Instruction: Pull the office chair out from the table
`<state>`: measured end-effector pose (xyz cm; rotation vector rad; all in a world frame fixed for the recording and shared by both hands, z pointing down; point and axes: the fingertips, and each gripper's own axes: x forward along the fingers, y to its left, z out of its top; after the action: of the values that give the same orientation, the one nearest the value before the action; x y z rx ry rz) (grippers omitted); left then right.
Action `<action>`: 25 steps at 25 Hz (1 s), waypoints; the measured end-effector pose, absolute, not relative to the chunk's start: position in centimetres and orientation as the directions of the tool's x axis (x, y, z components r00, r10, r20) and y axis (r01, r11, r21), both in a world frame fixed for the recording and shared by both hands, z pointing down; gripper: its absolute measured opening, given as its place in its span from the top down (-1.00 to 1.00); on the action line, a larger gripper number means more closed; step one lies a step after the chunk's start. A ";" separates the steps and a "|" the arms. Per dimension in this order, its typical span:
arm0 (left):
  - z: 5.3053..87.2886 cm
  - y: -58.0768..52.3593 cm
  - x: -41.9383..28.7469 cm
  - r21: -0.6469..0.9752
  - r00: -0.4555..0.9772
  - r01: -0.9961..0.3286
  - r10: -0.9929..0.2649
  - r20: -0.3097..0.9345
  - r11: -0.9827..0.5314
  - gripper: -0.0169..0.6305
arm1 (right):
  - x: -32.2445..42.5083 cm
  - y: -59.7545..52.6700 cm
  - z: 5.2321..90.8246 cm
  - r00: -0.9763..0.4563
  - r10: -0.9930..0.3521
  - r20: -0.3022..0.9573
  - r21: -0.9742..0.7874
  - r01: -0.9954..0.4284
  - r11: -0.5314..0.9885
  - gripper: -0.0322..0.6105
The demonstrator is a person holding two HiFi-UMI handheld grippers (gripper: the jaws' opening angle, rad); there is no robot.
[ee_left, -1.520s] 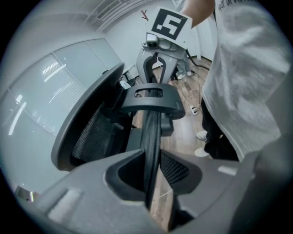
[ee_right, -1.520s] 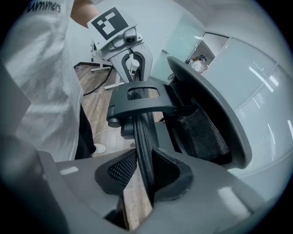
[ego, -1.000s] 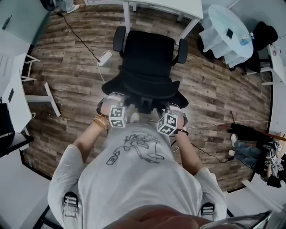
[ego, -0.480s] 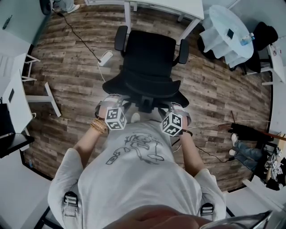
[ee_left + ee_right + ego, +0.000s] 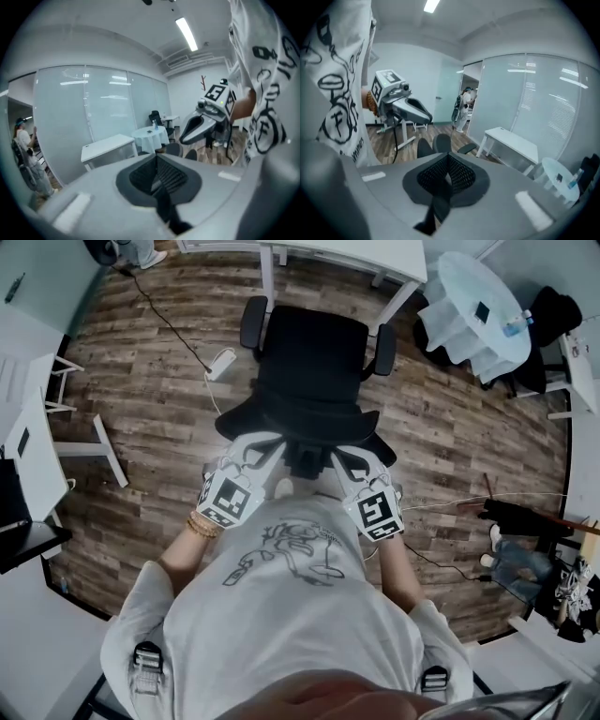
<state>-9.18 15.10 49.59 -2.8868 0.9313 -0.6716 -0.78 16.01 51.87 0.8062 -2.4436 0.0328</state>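
Observation:
The black office chair (image 5: 309, 362) stands on the wood floor just in front of the white table (image 5: 347, 254), its backrest toward me. My left gripper (image 5: 270, 439) and right gripper (image 5: 337, 456) hover over the backrest's near edge, one at each side. Both have just been closing, with nothing between their pads. In the left gripper view the shut left gripper (image 5: 157, 176) points over the chair's top (image 5: 174, 149) toward the table (image 5: 108, 145), with the right gripper (image 5: 206, 123) beside it. In the right gripper view the shut right gripper (image 5: 445, 174) sits above the chair (image 5: 436, 143).
A round table with a white cloth (image 5: 473, 306) stands at the right. A power strip (image 5: 220, 362) and its cable lie on the floor left of the chair. A desk leg (image 5: 94, 442) is at the left. A person (image 5: 464, 105) stands far off.
Both grippers have risen from behind the chair's backrest and rolled so their marker cubes face up. Their jaws went from open to shut. The chair has hardly moved.

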 end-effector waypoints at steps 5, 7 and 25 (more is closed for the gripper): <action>44.6 14.9 -8.3 0.007 0.768 -0.621 -0.607 0.204 -0.784 0.93 | -1.2 15.4 46.8 -0.733 -0.605 0.311 -0.092 -0.656 0.749 0.88; 43.8 14.9 -7.9 -0.005 0.758 -0.639 -0.632 0.160 -0.769 0.93 | -1.3 15.4 45.9 -0.740 -0.619 0.263 -0.119 -0.661 0.741 0.88; 44.7 14.8 -6.7 -0.044 0.763 -0.619 -0.614 0.203 -0.784 0.93 | -2.2 15.7 44.7 -0.735 -0.647 0.204 -0.116 -0.674 0.730 0.88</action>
<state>-6.68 14.82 44.73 -2.9738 1.0405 -0.3276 -2.23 15.70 44.67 1.0683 -2.7802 0.2737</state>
